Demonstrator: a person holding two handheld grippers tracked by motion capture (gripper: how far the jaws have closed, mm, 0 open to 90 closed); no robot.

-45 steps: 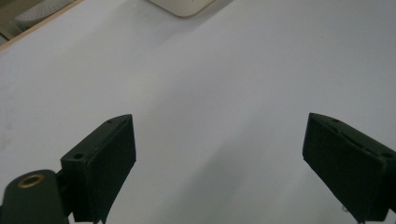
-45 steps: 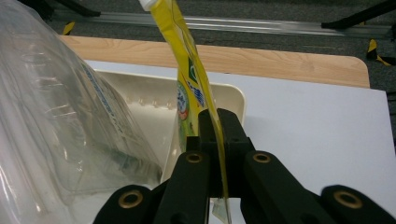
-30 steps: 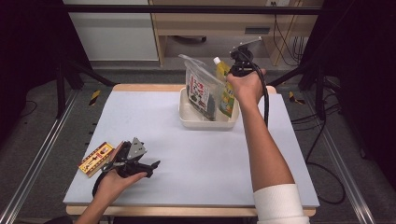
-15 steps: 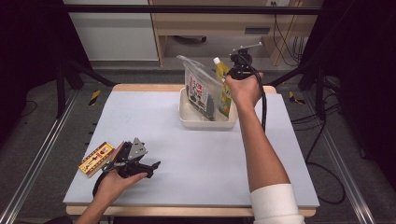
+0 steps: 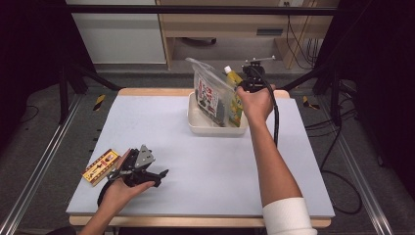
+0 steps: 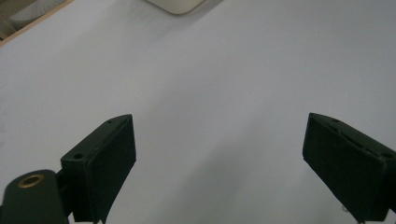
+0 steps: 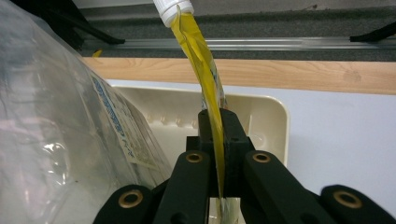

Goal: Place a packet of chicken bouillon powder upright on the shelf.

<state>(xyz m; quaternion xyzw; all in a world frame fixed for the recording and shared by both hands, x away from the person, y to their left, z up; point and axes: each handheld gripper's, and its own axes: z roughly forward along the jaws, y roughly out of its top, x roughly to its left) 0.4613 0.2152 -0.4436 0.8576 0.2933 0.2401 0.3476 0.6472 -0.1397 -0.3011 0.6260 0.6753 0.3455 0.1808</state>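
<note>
Right now my right gripper's (image 7: pixel 218 140) fingers pinch flat on a yellow pouch (image 7: pixel 205 93), upright in the cream tray (image 5: pixel 215 128) beside a clear bag (image 5: pixel 208 93). My left gripper (image 6: pixel 219 172) rests on the pale blue tabletop (image 5: pixel 195 161), fingers wide apart and empty, near a small orange box (image 5: pixel 100 166). Beyond stand dark frames and wooden furniture.

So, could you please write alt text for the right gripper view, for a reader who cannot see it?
The right gripper is shut on a flat yellow pouch with a white cap, held upright over a cream tray. A clear plastic bag with a printed label stands at the left.
</note>
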